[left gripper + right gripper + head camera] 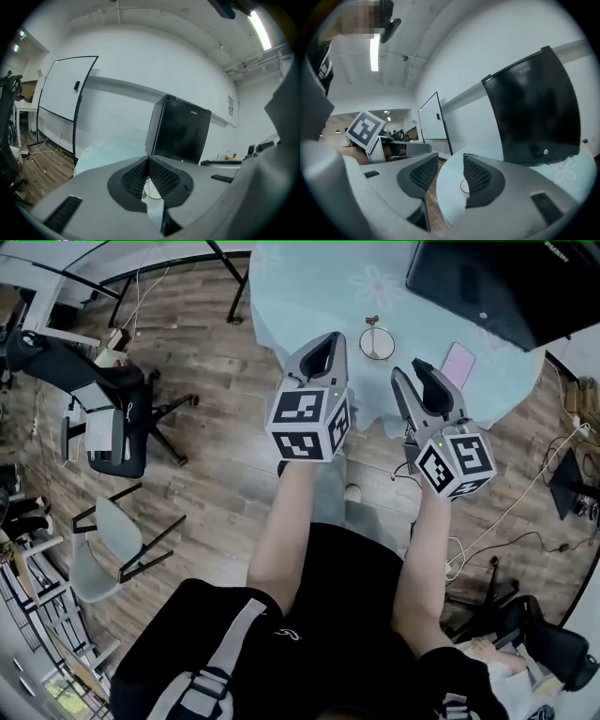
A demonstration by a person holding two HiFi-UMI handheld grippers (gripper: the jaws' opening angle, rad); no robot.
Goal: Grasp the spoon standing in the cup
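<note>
The cup (377, 343) stands on the round table with a pale blue cloth (309, 287), and the spoon's handle (372, 321) sticks up out of it. Both grippers hover near the table's front edge, short of the cup. My left gripper (328, 341) is to the cup's left, its pads meeting at the tips with nothing between them (148, 161). My right gripper (419, 371) is to the cup's lower right, and its jaws stand apart and empty (451, 160). The cup's rim (464, 186) shows low between the right jaws, and faintly as a ring (151, 190) beneath the left pads.
A pink phone (457, 362) lies on the table right of the cup. A black box-shaped appliance (497, 282) stands at the table's far right. Office chairs (103, 418) and a grey chair (103, 540) stand on the wooden floor at the left. Cables (525, 512) trail at the right.
</note>
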